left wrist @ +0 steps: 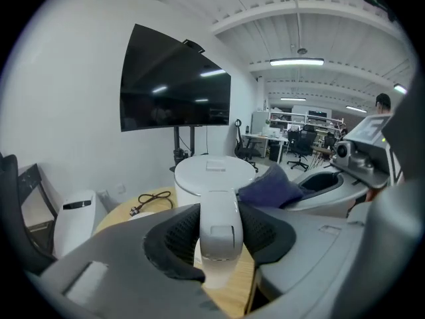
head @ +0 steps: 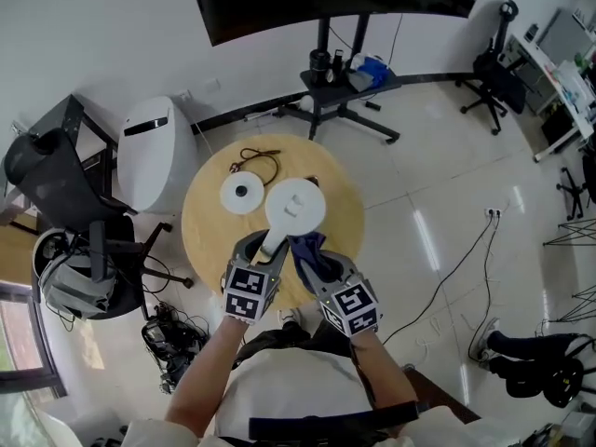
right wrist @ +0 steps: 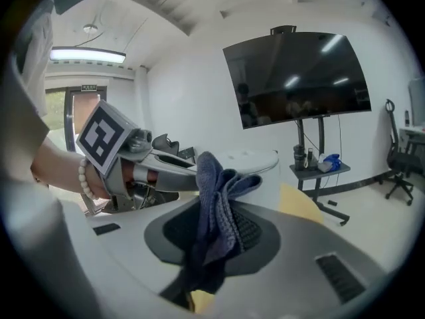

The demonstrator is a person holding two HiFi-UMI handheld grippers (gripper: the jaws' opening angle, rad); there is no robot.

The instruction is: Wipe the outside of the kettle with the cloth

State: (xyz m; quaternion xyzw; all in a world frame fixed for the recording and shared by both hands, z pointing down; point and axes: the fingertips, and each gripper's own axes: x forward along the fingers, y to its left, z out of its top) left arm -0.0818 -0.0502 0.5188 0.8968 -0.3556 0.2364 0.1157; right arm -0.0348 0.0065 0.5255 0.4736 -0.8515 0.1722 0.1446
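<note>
One kettle (head: 296, 208), one cloth (right wrist: 214, 201) (in right gripper (right wrist: 216, 238)).

The white round-lidded kettle (head: 296, 206) stands on the round wooden table (head: 346, 214), between its centre and its near edge. Just beside it on the left lies the white round base disc (head: 244, 194). Behind the disc, toward the far edge, lies the black looped cord (head: 258, 162). At the near edge the left gripper (head: 265, 245) clamps the kettle's handle. To its right, the right gripper (head: 315, 261) pinches the dark blue cloth (head: 305, 248), just beside the kettle's near right side.
</note>
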